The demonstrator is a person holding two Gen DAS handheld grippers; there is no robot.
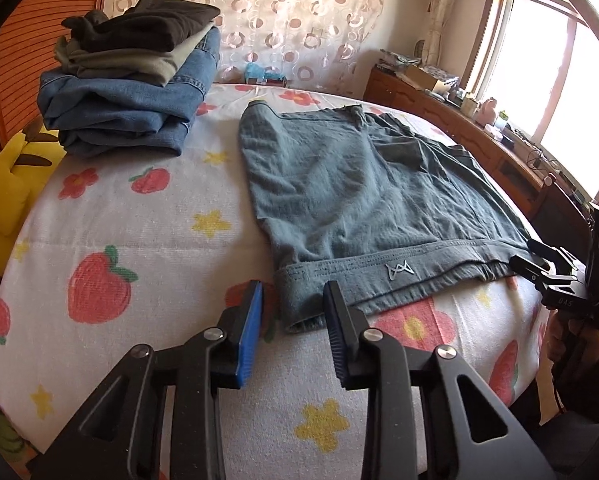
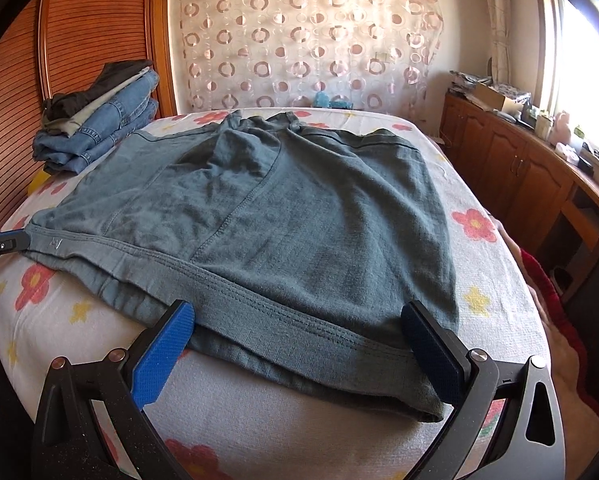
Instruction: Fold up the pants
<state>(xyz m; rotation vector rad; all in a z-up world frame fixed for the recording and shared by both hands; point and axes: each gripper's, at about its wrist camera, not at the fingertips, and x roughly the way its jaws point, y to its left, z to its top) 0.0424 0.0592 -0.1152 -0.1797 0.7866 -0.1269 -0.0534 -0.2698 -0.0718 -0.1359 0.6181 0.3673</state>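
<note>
Grey-green pants [image 1: 359,184] lie flat on the bed, waistband toward me, with a small logo on the band. My left gripper [image 1: 293,308] has its blue pads drawn close around the waistband's left corner, with the fabric bunched between them. In the right wrist view the left gripper [image 2: 23,240] sits at that same corner of the pants [image 2: 299,208]. My right gripper [image 2: 299,320] stands wide open. Its fingers straddle the right part of the waistband and rest over the cloth without pinching it. From the left it shows as the right gripper [image 1: 533,258] at the band's far end.
A stack of folded clothes [image 1: 131,80], jeans under dark garments, sits at the bed's far left. The bed cover [image 1: 139,220] has fruit and flower prints. A yellow plush toy [image 1: 11,184] lies at the left edge. A wooden cabinet [image 2: 519,176] runs under the window on the right.
</note>
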